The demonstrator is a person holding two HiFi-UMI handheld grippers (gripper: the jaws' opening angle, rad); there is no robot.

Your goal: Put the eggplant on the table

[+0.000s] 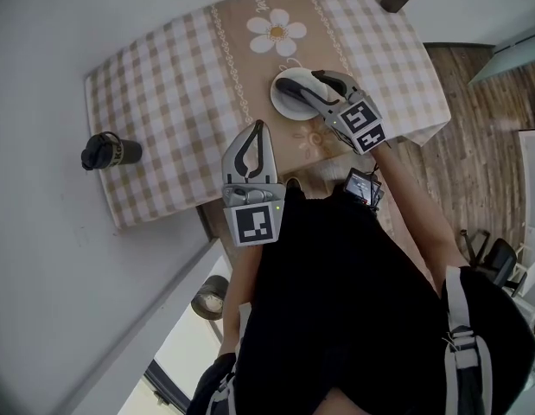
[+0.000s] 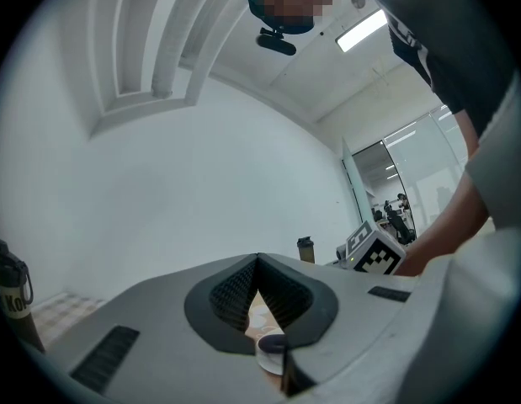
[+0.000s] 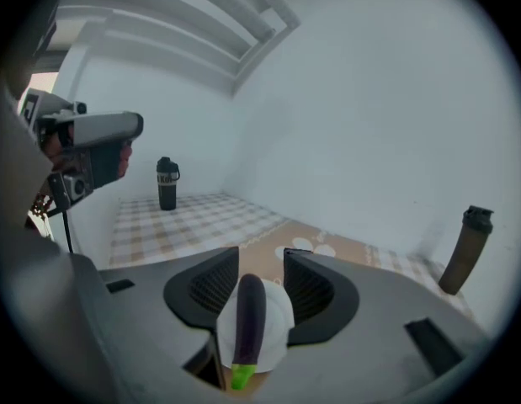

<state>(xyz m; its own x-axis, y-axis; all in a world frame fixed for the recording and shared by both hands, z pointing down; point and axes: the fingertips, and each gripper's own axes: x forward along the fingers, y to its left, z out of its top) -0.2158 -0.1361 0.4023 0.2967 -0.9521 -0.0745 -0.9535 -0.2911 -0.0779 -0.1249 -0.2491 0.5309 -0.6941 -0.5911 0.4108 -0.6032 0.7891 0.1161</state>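
Eggplant (image 3: 247,318) lay on white plate (image 1: 285,100) on checked-cloth counter (image 1: 163,102), green stem toward camera; right hand-held gripper (image 3: 260,259) held jaws apart, one on each side of eggplant, contact unclear; left hand-held gripper (image 1: 259,126) hovered near counter's front edge, jaws closed tip to tip, gripping nothing; dark bottle (image 1: 111,151) lay well apart at counter's edge.

The dark bottle (image 2: 7,297) at the left gripper view's edge bears pale letters starting "Ko", the rest unclear, while the cursive line printed on the checked tablecloth (image 1: 163,102) is too small to read
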